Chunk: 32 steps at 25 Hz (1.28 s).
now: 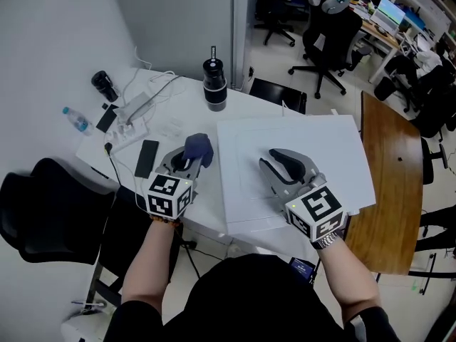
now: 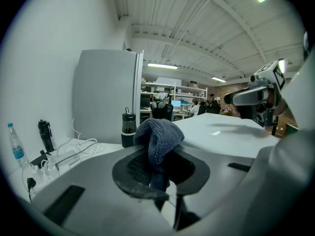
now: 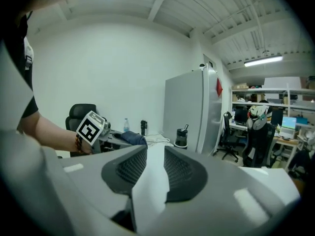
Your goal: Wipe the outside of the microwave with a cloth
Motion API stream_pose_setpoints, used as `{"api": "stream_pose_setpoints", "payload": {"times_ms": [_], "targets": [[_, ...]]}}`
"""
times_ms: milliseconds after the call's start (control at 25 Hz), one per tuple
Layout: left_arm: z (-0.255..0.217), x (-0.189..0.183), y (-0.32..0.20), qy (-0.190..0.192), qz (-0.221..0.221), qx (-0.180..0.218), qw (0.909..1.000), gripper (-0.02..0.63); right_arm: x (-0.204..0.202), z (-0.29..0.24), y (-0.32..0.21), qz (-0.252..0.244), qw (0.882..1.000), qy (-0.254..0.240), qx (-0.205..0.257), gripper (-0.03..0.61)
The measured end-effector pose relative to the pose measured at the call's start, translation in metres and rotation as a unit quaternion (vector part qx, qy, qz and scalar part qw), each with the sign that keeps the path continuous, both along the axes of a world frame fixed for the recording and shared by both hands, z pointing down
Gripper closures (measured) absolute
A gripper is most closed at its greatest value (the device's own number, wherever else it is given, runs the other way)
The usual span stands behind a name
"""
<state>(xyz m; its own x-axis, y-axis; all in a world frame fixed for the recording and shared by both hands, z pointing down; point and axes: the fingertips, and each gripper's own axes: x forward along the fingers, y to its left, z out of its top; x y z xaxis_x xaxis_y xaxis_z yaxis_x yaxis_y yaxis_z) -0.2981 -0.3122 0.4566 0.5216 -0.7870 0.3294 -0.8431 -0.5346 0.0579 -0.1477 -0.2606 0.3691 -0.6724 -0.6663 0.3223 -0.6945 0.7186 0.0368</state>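
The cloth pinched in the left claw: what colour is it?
Dark blue cloth, finely knitted; the left gripper view shows it best.

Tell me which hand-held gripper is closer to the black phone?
Left. The left hand-held gripper, clamping the blue cloth, sits just beside the phone; the right hand-held gripper is over the white microwave, farther off.

The head camera gives me a steep look down from above onto the microwave [image 1: 285, 137] top and the bench [image 1: 178, 98]. The left gripper view sits low, close behind its jaws, and faces level across the bench to the cup [image 2: 128, 129] and partition [image 2: 106, 95], catching the right gripper [image 2: 256, 98] at its right edge. The right gripper view looks just as low along the microwave top, so I get the left gripper [image 3: 118, 136], cup and partition there again.
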Motion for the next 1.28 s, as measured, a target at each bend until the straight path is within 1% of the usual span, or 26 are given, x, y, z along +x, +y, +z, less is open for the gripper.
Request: {"api": "stream_pose_setpoints", "payload": {"times_ms": [120,200,280,400,520,640,720,800,880,960,1040,1160,1280], "targets": [[-0.031,0.003,0.017,0.004,0.023,0.028,0.9993,0.557,-0.018,-0.005,0.006,-0.038,0.999,-0.006,0.001,0.440],[-0.050,0.009,0.031,0.007,0.048,0.045,0.9978,0.557,-0.031,-0.007,0.012,-0.069,0.998,-0.010,-0.001,0.421],[-0.068,0.016,0.046,0.014,0.079,0.062,0.9948,0.557,-0.045,-0.008,0.020,-0.104,0.994,-0.013,-0.003,0.405],[-0.089,0.030,0.072,0.024,0.135,0.082,0.9872,0.557,-0.064,-0.011,0.031,-0.155,0.988,-0.008,0.001,0.376],[-0.098,0.044,0.096,0.025,0.186,0.087,0.9783,0.557,-0.076,-0.014,0.045,-0.205,0.979,0.006,0.013,0.347],[-0.103,0.050,0.112,0.031,0.222,0.083,0.9711,0.555,-0.087,-0.015,0.061,-0.253,0.967,0.024,0.026,0.327],[-0.107,0.054,0.119,0.039,0.243,0.079,0.9661,0.555,-0.091,-0.014,0.070,-0.279,0.959,0.036,0.031,0.328],[-0.109,0.057,0.125,0.048,0.261,0.073,0.9615,0.554,-0.093,-0.013,0.076,-0.294,0.954,0.044,0.032,0.345],[-0.108,0.059,0.128,0.051,0.270,0.066,0.9591,0.554,-0.093,-0.010,0.079,-0.298,0.953,0.050,0.034,0.372],[-0.108,0.058,0.129,0.052,0.274,0.064,0.9582,0.551,-0.091,-0.009,0.079,-0.290,0.955,0.053,0.039,0.435],[-0.109,0.058,0.128,0.053,0.272,0.066,0.9586,0.546,-0.089,-0.010,0.076,-0.278,0.958,0.052,0.044,0.462],[-0.110,0.057,0.123,0.051,0.256,0.071,0.9626,0.532,-0.086,-0.008,0.068,-0.248,0.967,0.046,0.038,0.482],[-0.104,0.051,0.119,0.033,0.235,0.074,0.9687,0.520,-0.076,0.002,0.056,-0.202,0.978,0.046,0.011,0.488]]}}
